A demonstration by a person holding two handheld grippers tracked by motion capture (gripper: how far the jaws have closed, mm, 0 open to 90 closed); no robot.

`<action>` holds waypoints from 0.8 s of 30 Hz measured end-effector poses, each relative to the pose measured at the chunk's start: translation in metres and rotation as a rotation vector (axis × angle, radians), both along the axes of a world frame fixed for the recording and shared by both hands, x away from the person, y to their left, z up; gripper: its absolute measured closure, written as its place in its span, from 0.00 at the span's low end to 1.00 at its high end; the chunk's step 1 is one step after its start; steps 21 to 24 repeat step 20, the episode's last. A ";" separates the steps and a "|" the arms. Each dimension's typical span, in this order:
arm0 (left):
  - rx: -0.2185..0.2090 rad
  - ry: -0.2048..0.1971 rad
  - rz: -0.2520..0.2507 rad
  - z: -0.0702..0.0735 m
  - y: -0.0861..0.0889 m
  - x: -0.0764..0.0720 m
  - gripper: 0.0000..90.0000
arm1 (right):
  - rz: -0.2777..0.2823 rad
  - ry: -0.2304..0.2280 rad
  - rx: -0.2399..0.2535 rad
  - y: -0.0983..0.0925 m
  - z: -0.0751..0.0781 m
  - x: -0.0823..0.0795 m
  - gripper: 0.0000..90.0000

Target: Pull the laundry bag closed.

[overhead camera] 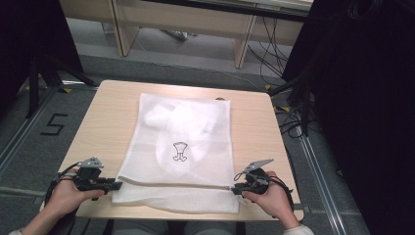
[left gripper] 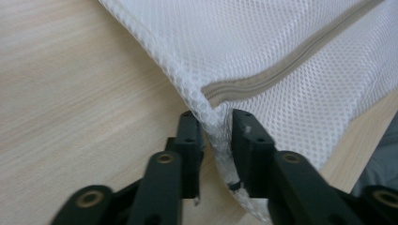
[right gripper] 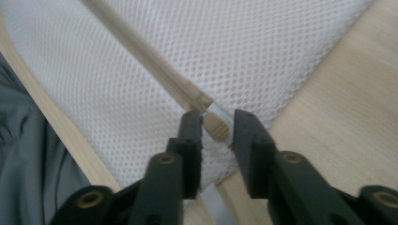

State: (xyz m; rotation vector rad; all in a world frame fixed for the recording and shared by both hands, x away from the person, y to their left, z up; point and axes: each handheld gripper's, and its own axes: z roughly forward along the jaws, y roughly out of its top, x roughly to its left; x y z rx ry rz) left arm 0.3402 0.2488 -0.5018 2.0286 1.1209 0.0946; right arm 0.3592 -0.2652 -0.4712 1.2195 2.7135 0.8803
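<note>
Mesh bag (left gripper: 300, 61) corner between left fingers (left gripper: 190, 140), zipper pull (right gripper: 217, 125) between right fingers (right gripper: 248, 140)

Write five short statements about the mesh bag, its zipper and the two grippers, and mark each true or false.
1. The white mesh bag lies flat on the wooden table. True.
2. The zipper runs along the bag's far edge. False: it runs near the edge closest to the person.
3. The left gripper has the bag's corner between its jaws. True.
4. The right gripper is at the tan zipper pull. True.
5. The bag is empty. False: a white item with a small dark print shows inside.
</note>
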 end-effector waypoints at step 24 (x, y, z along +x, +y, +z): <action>-0.037 -0.145 0.053 0.007 0.008 0.003 0.35 | -0.232 -0.070 0.192 -0.025 -0.005 0.009 0.59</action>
